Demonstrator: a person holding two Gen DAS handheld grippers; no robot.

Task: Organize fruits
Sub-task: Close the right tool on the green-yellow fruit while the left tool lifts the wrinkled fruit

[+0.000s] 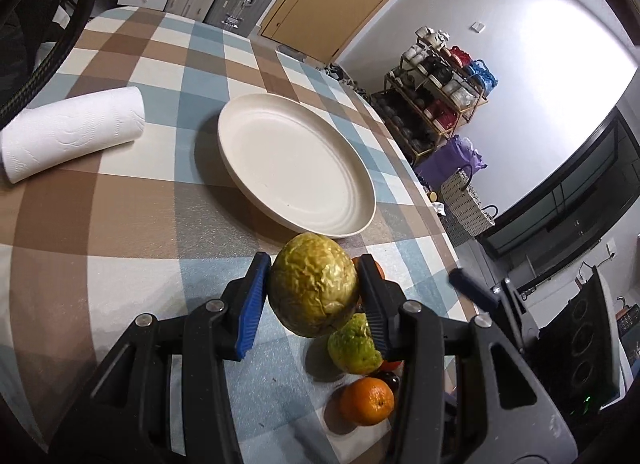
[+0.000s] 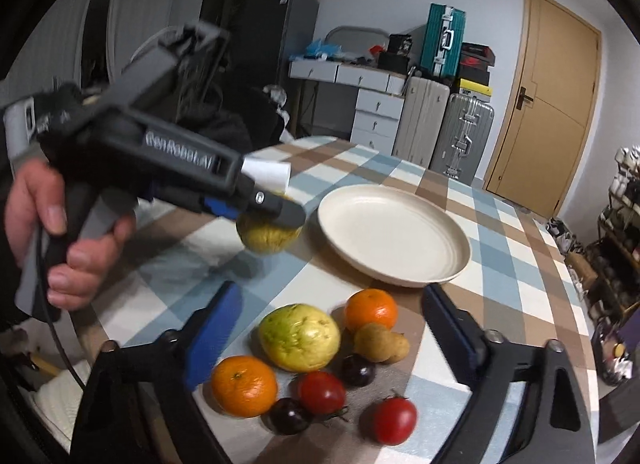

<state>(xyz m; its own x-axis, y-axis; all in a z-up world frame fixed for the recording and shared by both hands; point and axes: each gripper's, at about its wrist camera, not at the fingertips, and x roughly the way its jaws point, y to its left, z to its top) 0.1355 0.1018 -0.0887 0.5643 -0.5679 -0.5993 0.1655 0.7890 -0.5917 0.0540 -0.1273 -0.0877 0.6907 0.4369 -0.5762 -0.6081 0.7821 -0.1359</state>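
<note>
My left gripper (image 1: 314,284) is shut on a wrinkled yellow-green fruit (image 1: 314,284) and holds it above the table, just short of the empty white plate (image 1: 296,160). In the right wrist view a hand carries that gripper (image 2: 280,220) with the fruit (image 2: 266,240) left of the plate (image 2: 394,236). My right gripper (image 2: 334,324) is open above a cluster of fruit: a green-yellow guava (image 2: 298,338), two oranges (image 2: 371,310) (image 2: 244,386), a brown potato-like piece (image 2: 380,342), two tomatoes (image 2: 322,392), two dark plums (image 2: 358,370).
A paper towel roll (image 1: 72,132) lies on the checked tablecloth (image 1: 120,224) left of the plate. The table's edge runs just right of the plate and fruit. Suitcases, drawers and a door stand beyond the far end, and shelves to the right.
</note>
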